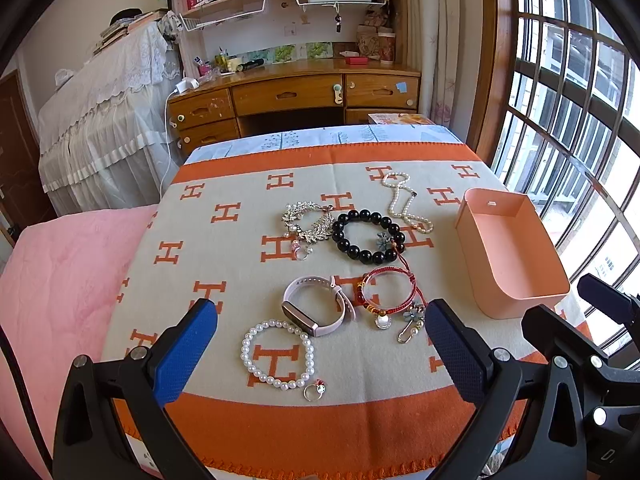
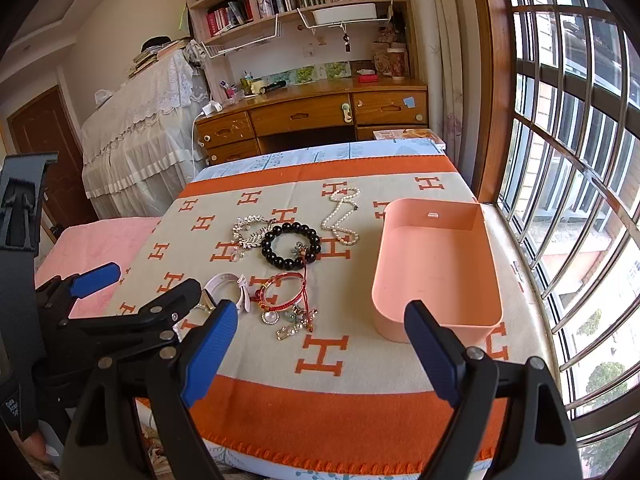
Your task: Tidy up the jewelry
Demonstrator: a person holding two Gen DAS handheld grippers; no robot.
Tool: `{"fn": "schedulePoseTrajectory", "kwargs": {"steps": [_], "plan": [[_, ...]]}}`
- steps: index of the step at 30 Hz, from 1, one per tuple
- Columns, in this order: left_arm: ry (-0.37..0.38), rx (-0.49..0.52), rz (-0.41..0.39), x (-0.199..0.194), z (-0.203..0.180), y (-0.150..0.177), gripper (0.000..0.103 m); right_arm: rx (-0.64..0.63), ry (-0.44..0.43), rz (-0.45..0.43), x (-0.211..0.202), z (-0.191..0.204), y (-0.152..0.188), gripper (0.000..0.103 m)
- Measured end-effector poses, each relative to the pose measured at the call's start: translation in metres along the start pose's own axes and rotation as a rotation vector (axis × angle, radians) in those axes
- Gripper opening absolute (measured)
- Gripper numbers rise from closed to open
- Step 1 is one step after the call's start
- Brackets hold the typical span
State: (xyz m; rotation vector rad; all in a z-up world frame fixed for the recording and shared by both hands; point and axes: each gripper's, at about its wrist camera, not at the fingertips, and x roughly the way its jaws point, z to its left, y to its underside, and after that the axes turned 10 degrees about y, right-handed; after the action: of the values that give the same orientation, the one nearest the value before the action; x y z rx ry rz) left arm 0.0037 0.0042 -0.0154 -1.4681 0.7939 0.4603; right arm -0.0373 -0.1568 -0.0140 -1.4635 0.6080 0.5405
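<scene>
Jewelry lies spread on an orange-and-cream blanket point(image 1: 240, 260). Nearest are a pearl bracelet point(image 1: 278, 354) and a small ring point(image 1: 314, 391). Behind them are a pink watch point(image 1: 316, 310), a red string bracelet with charms point(image 1: 386, 294), a black bead bracelet point(image 1: 368, 236), a silver crystal piece point(image 1: 308, 222) and a pearl necklace point(image 1: 404, 204). An empty pink box point(image 2: 392, 330) stands at the right. My left gripper point(image 1: 320, 306) is open above the watch and pearl bracelet. My right gripper point(image 2: 320, 312) is open, holding nothing, between the red bracelet point(image 2: 282, 290) and the box.
A barred window point(image 2: 560, 160) runs close along the right of the bed. A wooden desk point(image 1: 288, 92) with shelves stands beyond the bed's far end. A pink cover point(image 1: 60, 280) lies left of the blanket. The left gripper's blue finger point(image 2: 96, 278) shows in the right wrist view.
</scene>
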Motion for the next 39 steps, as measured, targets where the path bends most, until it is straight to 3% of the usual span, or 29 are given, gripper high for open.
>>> {"fn": "schedulePoseTrajectory", "kwargs": {"steps": [10,15,20,28,34,39], "plan": [[-0.013,-0.021,-0.005,0.004,0.012,-0.007,0.102,-0.03,-0.029,-0.005,0.009,0.007,-0.016,0.086],[0.023,-0.049,0.036,0.012,0.028,-0.024,0.102,-0.028,-0.111,0.076,0.029,0.006,-0.047,0.086],[-0.005,-0.101,0.106,0.032,0.064,-0.055,0.102,-0.076,-0.077,0.124,0.057,0.009,-0.09,0.086],[-0.122,-0.154,0.186,0.077,0.128,-0.099,0.102,-0.062,-0.051,0.235,0.124,0.009,-0.148,0.08],[-0.091,-0.189,0.256,0.133,0.152,-0.113,0.102,-0.026,-0.012,0.386,0.2,0.009,-0.159,0.073],[-0.014,-0.155,0.333,0.183,0.142,-0.115,0.102,0.004,0.025,0.502,0.254,0.008,-0.156,0.07]]}}
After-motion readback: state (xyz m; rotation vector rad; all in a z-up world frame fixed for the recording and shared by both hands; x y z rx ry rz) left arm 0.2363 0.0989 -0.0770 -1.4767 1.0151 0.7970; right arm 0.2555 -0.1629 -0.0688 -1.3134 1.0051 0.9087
